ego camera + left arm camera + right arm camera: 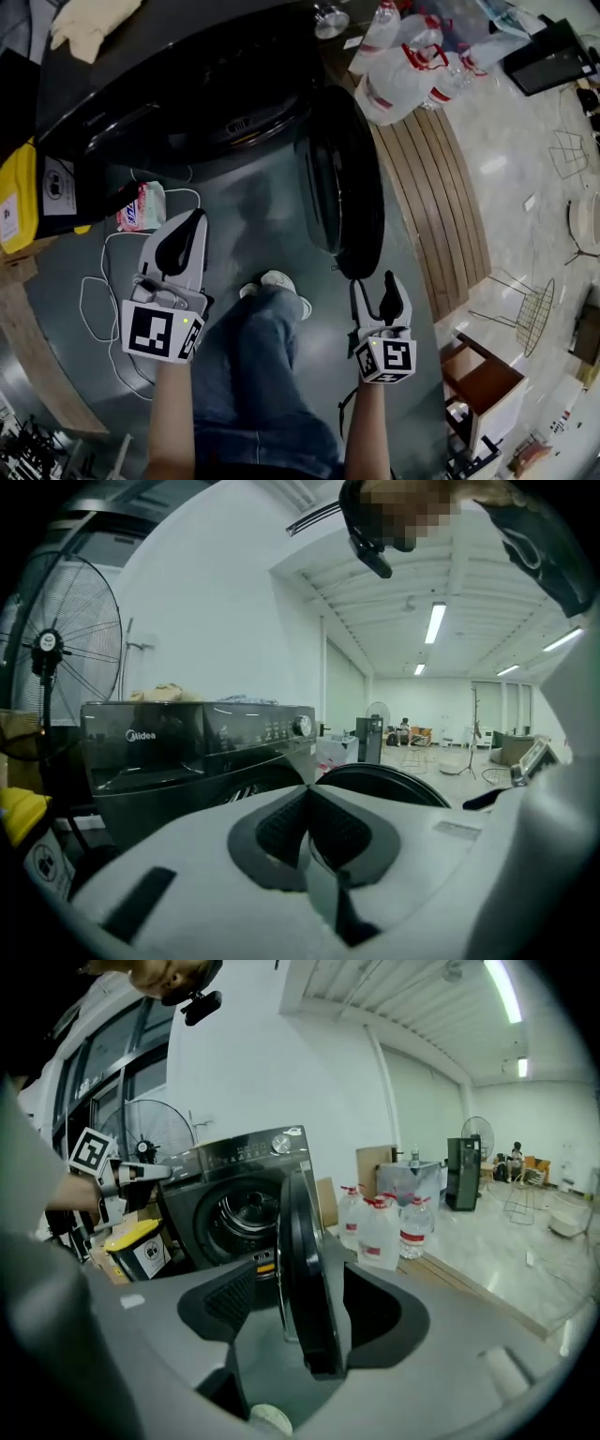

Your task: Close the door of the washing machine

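Note:
The dark front-loading washing machine (pixel 187 103) stands at the top of the head view, its drum opening (pixel 230 1211) uncovered. Its round door (pixel 342 187) swings out towards me, edge-on. My right gripper (pixel 379 292) is just below the door's near edge, jaws apart. In the right gripper view the door edge (pixel 302 1241) stands between the two pads, with a gap at the left pad (pixel 230 1299). My left gripper (pixel 185 246) hangs left of the door over the floor, shut on nothing; its jaws (pixel 307 794) meet, facing the machine (pixel 187 752) and the door rim (pixel 394 780).
Several large water bottles (pixel 403 66) stand on a wooden platform (pixel 431 187) right of the machine. A yellow container (pixel 19 197) sits at the left, with a pink packet (pixel 142 208) and a white cable (pixel 103 300) on the floor. My leg and shoe (pixel 281 281) are between the grippers. A fan (pixel 56 658) stands beside the machine.

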Available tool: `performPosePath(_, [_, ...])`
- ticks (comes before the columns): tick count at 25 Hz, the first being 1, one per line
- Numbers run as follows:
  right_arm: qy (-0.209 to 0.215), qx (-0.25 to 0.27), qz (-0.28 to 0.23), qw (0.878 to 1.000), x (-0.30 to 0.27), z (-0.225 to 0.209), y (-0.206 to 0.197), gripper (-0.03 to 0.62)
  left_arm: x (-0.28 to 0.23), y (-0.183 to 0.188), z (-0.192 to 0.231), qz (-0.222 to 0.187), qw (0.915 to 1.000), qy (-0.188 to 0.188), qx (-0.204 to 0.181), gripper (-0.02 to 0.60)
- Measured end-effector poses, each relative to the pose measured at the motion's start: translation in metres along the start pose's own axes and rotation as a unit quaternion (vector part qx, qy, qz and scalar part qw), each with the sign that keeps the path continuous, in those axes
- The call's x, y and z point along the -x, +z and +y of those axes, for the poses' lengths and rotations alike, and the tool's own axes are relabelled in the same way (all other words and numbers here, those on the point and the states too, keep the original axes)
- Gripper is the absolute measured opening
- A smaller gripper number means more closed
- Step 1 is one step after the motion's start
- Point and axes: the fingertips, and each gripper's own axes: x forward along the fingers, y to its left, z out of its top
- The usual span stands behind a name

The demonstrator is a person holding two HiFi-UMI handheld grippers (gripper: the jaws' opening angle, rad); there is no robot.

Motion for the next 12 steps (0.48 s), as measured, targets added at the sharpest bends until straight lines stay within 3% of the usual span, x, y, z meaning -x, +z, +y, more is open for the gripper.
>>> performPosePath(4, [-0.014,-0.006,0.026,1.000,-0.008,-0.021,-0.041,0.258,-0.011,-0.016,-0.014,0.006,0.9999,-0.011,-0.006,0.000])
performPosePath(8, [-0.014,-0.006,0.029,0.999,-0.027,-0.032,-0.048,0.224,-0.013,-0.022,-0.018,0.011,0.9999,-0.008,-0.005,0.000])
performPosePath(12, [-0.007,0.008,0.037,0.999,-0.037,-0.029,-0.048,0.143,-0.009,-0.022,-0.013,0.015,0.9999,0.005,-0.003,0.000])
